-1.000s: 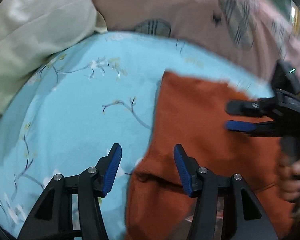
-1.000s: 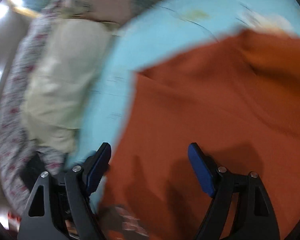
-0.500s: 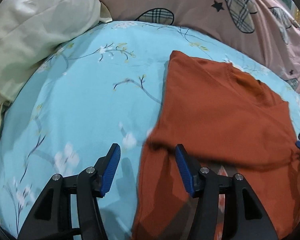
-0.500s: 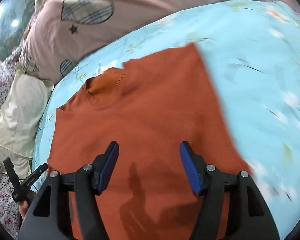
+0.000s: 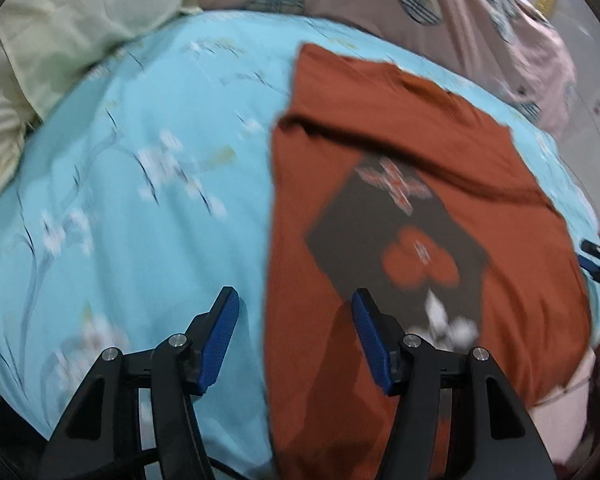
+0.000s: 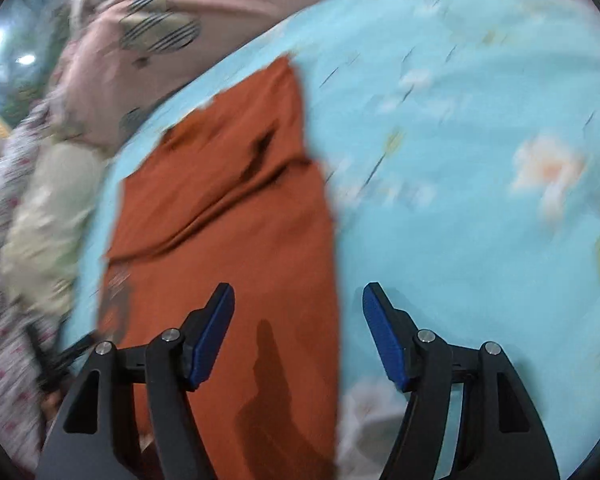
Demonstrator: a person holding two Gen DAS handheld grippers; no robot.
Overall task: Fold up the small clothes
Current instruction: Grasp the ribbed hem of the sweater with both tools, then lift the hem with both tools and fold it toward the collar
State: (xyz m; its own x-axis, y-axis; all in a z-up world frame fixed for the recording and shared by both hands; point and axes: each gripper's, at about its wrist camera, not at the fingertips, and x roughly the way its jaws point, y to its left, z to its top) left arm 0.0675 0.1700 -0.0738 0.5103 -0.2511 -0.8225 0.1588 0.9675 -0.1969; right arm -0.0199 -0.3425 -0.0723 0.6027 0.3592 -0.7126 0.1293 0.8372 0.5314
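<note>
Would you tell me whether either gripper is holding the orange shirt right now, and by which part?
Nothing is held. The left gripper and right gripper are both open above the shirt, each straddling one of its side edges.

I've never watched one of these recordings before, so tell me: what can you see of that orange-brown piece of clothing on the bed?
The rust-orange top looks like a soft knit garment lying on a light blue flowered bedsheet. Its upper part is folded down over the body, leaving a crease across it. Below the fold a dark square print shows, with orange rounded shapes and a red-and-white motif. The right wrist view shows it long and narrow, with wrinkles. Nothing grips it: both pairs of blue-padded fingers hang open above its near edges.
</note>
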